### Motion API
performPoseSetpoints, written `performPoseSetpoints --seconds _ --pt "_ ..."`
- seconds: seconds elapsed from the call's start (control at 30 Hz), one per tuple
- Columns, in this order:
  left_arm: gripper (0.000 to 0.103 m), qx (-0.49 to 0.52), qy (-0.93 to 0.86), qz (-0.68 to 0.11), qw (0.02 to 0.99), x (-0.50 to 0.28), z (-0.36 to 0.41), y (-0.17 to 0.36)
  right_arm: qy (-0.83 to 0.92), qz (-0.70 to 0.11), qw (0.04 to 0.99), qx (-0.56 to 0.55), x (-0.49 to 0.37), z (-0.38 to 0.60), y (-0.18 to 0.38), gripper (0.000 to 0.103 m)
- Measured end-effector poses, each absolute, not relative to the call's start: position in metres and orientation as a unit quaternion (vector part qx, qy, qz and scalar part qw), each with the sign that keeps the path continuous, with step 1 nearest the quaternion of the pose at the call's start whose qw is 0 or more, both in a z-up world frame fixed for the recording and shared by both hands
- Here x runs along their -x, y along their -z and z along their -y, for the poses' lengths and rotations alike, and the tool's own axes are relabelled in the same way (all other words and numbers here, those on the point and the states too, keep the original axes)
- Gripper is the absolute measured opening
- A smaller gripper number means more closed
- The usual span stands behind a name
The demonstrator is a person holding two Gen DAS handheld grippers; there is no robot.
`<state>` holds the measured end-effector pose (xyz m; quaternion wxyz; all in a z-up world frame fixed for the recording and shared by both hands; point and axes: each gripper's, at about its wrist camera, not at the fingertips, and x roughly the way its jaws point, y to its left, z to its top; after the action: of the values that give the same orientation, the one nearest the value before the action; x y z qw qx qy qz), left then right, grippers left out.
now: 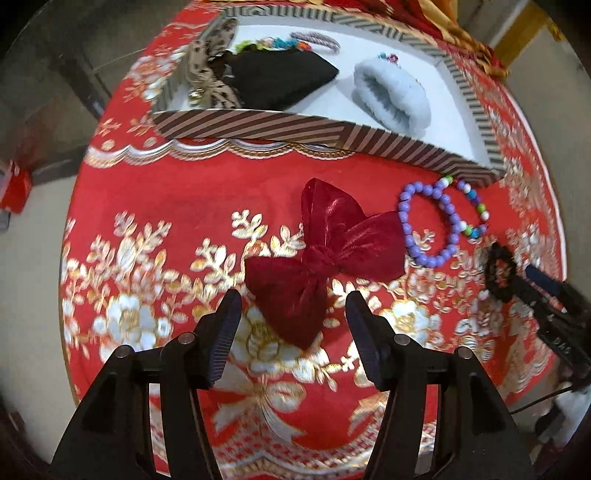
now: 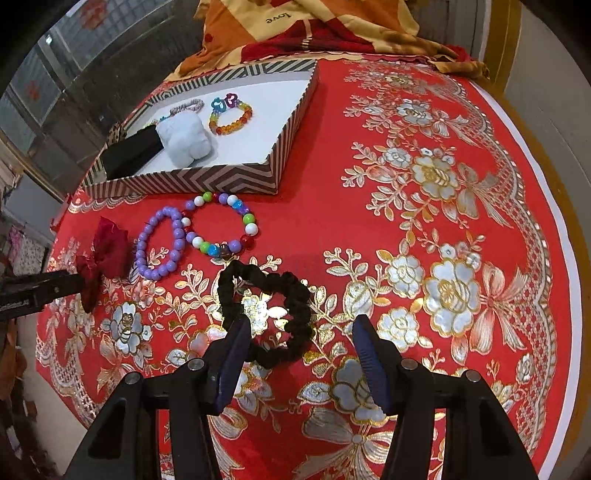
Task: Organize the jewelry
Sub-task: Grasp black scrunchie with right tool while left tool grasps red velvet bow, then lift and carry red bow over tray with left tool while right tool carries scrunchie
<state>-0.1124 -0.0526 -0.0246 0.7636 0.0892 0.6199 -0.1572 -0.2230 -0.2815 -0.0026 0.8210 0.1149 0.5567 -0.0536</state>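
Observation:
A dark red velvet bow (image 1: 321, 258) lies on the red and gold tablecloth (image 1: 166, 206). My left gripper (image 1: 293, 306) hangs open just over it, the bow's lower lobe between the fingertips and untouched by the pads. In the right wrist view a black scrunchie (image 2: 266, 314) lies flat under my open right gripper (image 2: 301, 332). Its left finger (image 2: 236, 343) overlaps the scrunchie's left side, and its right finger stands apart from it. A purple bead bracelet (image 2: 160, 243) and a multicoloured bead bracelet (image 2: 221, 225) lie loose in front of the striped box (image 2: 184, 181).
The striped box holds a black pouch (image 1: 280, 77), a pale blue fluffy band (image 1: 391, 96), a leopard-print bow (image 1: 210, 70), a rainbow bead bracelet (image 2: 231, 118) and a twisted hair tie (image 1: 314, 40). A folded patterned blanket (image 2: 314, 26) lies behind the box.

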Motion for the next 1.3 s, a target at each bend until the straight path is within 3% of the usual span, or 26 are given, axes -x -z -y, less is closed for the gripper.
performPoseSetpoints --seconds 0.23,0.37,0.47,0.6,1.3 --pt "0.058 -0.122 0.159 -0.617 0.761 0.099 0.062 0.042 0.062 -0.568 0.816 -0.09 0.214 0.279 0.012 0.055" --pt "0.057 -0.137 0.174 -0.599 0.77 0.1 0.071 0.045 0.07 -0.567 0.818 -0.059 0.213 0.274 0.014 0.038" --pt "0.034 -0.134 0.181 -0.59 0.775 0.099 0.072 0.044 0.064 -0.564 0.822 -0.049 0.213 0.271 0.014 0.019" --pt "0.02 -0.116 0.183 -0.597 0.772 0.096 0.068 0.044 0.056 -0.562 0.823 -0.061 0.214 0.275 0.013 0.01" --pt "0.018 -0.091 0.152 -0.555 0.813 0.103 0.062 -0.028 0.026 -0.506 0.859 -0.081 0.216 0.282 -0.064 0.009"
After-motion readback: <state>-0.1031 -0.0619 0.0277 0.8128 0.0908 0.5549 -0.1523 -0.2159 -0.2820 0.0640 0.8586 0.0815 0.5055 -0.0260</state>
